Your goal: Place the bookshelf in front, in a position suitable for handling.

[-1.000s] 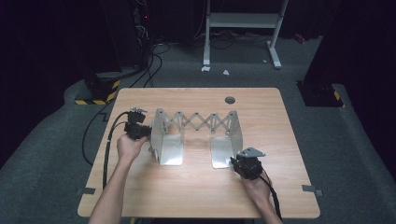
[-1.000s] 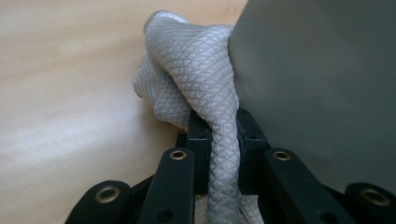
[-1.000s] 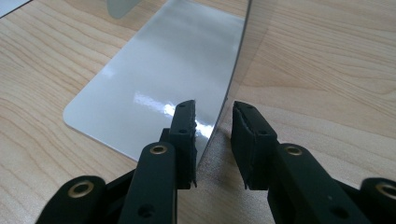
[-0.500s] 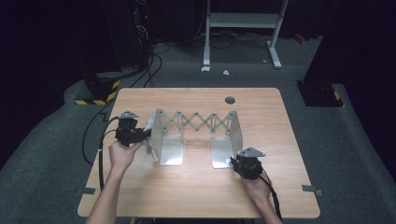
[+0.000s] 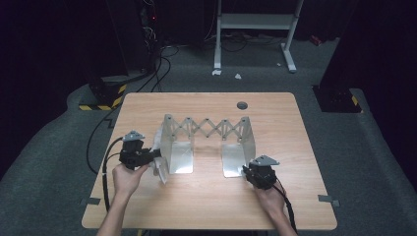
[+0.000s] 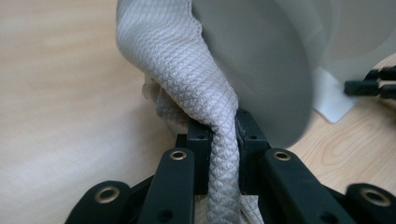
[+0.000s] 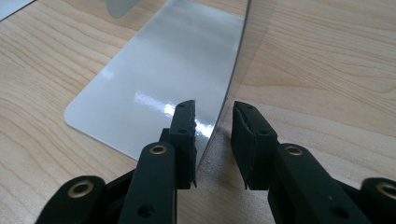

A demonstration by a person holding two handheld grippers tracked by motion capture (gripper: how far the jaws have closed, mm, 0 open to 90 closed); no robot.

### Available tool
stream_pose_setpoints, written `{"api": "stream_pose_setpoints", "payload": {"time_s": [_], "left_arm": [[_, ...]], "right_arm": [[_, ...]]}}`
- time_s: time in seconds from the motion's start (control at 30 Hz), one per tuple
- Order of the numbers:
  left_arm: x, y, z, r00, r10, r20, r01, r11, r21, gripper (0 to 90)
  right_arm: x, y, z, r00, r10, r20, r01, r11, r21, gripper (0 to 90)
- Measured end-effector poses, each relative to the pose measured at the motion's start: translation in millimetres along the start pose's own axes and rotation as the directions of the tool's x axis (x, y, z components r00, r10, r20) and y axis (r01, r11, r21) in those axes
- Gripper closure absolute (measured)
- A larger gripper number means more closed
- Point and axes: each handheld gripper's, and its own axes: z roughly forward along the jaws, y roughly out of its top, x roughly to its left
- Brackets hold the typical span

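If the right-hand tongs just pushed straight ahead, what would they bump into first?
Probably the upright metal end plate of the expanding silver rack: the right tongs already straddle its edge, apparently without touching. Its flat foot lies alongside.

Left gripper (image 6: 219, 140) clamped; right gripper (image 7: 214, 135) (jaws parted) low

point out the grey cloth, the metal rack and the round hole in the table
grey cloth (image 6: 201, 93), left gripper view, its twisted middle fold
metal rack (image 5: 206, 127), high view, its criss-cross bars
round hole (image 5: 242, 105), high view, its centre
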Motion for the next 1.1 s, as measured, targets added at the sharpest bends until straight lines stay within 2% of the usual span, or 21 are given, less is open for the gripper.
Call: {"api": "stream_pose_setpoints", "payload": {"time_s": [0.1, 0.17, 0.23, 0.4, 0.5, 0.6, 0.63, 0.67, 0.8, 1.0, 1.1], "left_arm": [[-4.2, -16.7, 12.1, 0.9994, -0.026, -0.022, 0.026, 0.9995, 0.015, 78.8], [-8.8, -28.7, 19.6, 0.9992, -0.038, -0.013, 0.038, 0.9990, 0.024, 78.3], [-14.8, -37.3, 23.1, 0.9990, -0.039, -0.023, 0.039, 0.9986, 0.035, 78.2], [-34.4, -56.3, 28.4, 0.9996, -0.029, 0.006, 0.029, 0.9986, 0.044, 78.2], [-44.6, -56.2, 36.3, 0.9997, -0.011, 0.023, 0.010, 0.9992, 0.038, 78.3], [-52.8, -47.3, 54.1, 0.9997, 0.015, -0.020, -0.015, 0.9990, 0.042, 78.3], [-52.8, -47.3, 54.1, 0.9997, 0.015, -0.020, -0.015, 0.9990, 0.042, 78.3], [-54.5, -45.4, 57.9, 0.9988, 0.029, -0.040, -0.027, 0.9988, 0.040, 78.3], [-53.4, -42.3, 67.0, 0.9949, 0.041, -0.092, -0.037, 0.9984, 0.043, 78.3], [-36.1, -41.4, 68.8, 0.9892, -0.013, -0.146, 0.019, 0.9990, 0.041, 78.4], [-23.9, -41.3, 66.2, 0.9811, -0.055, -0.186, 0.061, 0.9978, 0.026, 78.5]], "right_arm": [[-0.2, -0.1, -0.2, 1.0000, 0.006, -0.002, -0.006, 1.000, 0.001, 70.6], [-0.1, -0.3, -0.3, 1.0000, 0.007, -0.003, -0.007, 1.000, 0.001, 70.6], [0.0, -0.3, -0.4, 1.0000, 0.006, -0.005, -0.006, 1.000, 0.001, 70.6], [0.2, -0.5, -0.6, 1.0000, 0.004, -0.008, -0.004, 1.000, 0.002, 70.6], [-0.1, -0.4, -0.5, 0.9999, 0.005, -0.010, -0.005, 1.000, 0.002, 70.7], [-0.2, 0.0, 0.0, 0.9998, 0.003, -0.020, -0.003, 1.000, 0.002, 70.5], [-0.5, 0.0, 0.1, 0.9997, 0.007, -0.023, -0.007, 1.000, 0.002, 70.5], [-0.5, 0.0, 0.1, 0.9997, 0.007, -0.023, -0.007, 1.000, 0.002, 70.5], [-0.8, 0.1, 0.2, 0.9997, 0.008, -0.023, -0.008, 1.000, 0.002, 70.5], [-0.1, 0.0, 0.1, 0.9998, 0.001, -0.018, -0.001, 1.000, 0.002, 70.4], [0.2, 0.0, 0.1, 0.9999, 0.001, -0.016, -0.001, 1.000, 0.002, 70.4]]}}
